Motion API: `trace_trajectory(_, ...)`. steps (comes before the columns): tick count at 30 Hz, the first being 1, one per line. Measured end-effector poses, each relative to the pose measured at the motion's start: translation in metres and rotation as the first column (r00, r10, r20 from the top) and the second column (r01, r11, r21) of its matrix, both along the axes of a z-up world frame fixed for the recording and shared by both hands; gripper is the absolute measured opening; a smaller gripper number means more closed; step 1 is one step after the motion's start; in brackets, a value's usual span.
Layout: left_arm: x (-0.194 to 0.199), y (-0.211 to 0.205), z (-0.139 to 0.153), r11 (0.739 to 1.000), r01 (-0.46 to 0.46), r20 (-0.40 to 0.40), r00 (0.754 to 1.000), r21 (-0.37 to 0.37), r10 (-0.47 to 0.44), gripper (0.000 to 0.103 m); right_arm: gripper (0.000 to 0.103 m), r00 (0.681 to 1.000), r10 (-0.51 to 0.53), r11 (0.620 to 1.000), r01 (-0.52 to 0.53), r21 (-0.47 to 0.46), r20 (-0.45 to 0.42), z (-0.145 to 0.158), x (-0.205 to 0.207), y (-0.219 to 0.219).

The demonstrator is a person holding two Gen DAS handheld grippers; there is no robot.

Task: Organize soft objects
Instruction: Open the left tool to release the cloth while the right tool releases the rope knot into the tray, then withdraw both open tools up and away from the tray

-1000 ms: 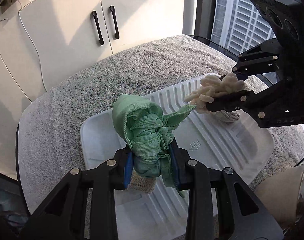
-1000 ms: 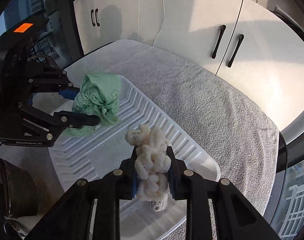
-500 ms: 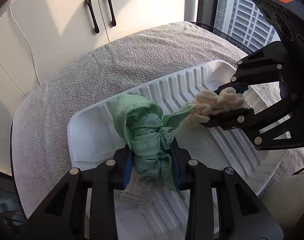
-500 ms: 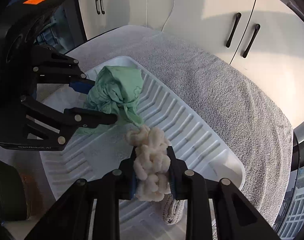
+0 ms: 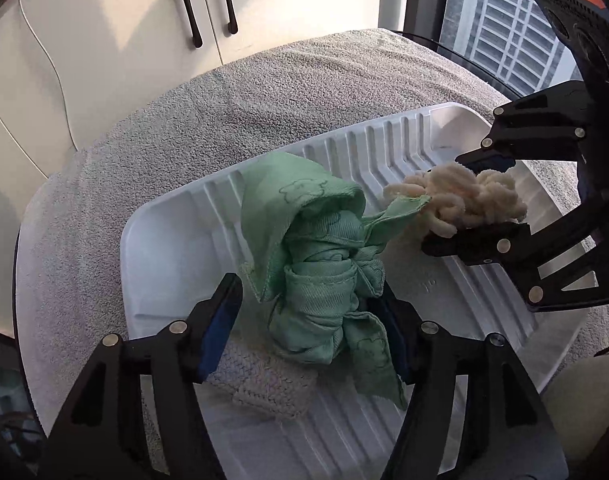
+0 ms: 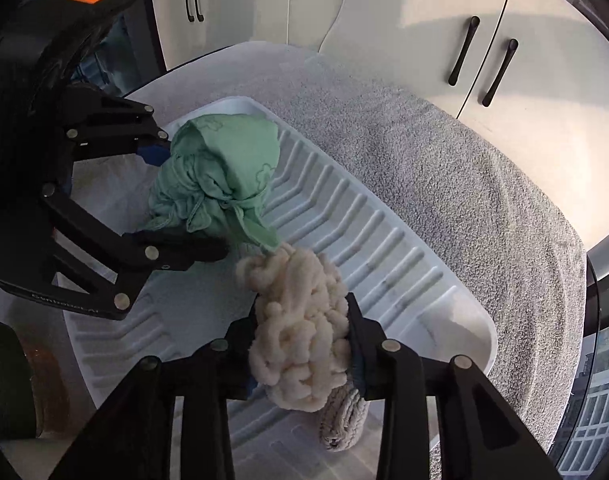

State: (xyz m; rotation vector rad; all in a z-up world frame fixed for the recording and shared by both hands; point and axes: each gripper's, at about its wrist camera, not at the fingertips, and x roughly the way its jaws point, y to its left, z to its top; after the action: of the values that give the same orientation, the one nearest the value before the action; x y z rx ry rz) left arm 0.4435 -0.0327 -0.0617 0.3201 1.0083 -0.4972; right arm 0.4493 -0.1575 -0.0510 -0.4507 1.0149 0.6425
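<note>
A crumpled green cloth (image 5: 320, 268) stands in the white ribbed tray (image 5: 404, 148). My left gripper (image 5: 310, 312) is open, its jaws spread either side of the cloth; it also shows in the right wrist view (image 6: 184, 200). My right gripper (image 6: 304, 344) is shut on a cream chenille bundle (image 6: 300, 328) and holds it just over the tray, its tip touching a corner of the green cloth (image 6: 224, 180). The bundle (image 5: 460, 200) and right gripper (image 5: 480, 204) show at the right in the left wrist view.
A grey knit cloth (image 5: 260, 380) lies in the tray under my left gripper. A rolled grey-white knit piece (image 6: 344, 420) lies under my right gripper. The tray (image 6: 404, 248) sits on a grey towel (image 5: 164, 128) over a round table. White cabinets (image 6: 484, 40) stand behind.
My left gripper has opened and let go of the green cloth, which now rests in the tray. Both grippers have come lower and closer to the tray.
</note>
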Motion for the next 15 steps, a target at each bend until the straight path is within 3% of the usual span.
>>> trace_trajectory(5,-0.002,0.005,0.007,1.000,-0.009,-0.002,1.000,-0.030,0.009,0.078,0.058,1.000,-0.015,1.000,0.015,0.017,0.015,0.004,-0.001,-0.005)
trace_trajectory(7,-0.003,0.008,0.014,0.999,-0.016,0.006,1.000,-0.044,0.016,0.083,0.069,1.000,-0.015,1.000,0.014,0.028,0.025,0.009,-0.003,-0.006)
trace_trajectory(12,-0.010,0.018,0.032,0.996,-0.037,0.026,0.999,-0.086,0.039,0.087,0.075,0.998,-0.017,0.999,0.015,0.034,0.061,0.025,-0.010,-0.011)
trace_trajectory(15,-0.015,0.026,0.038,0.993,-0.054,0.029,0.998,-0.104,0.057,0.095,0.080,0.997,-0.035,0.999,0.032,0.041,0.076,0.035,-0.014,-0.020)
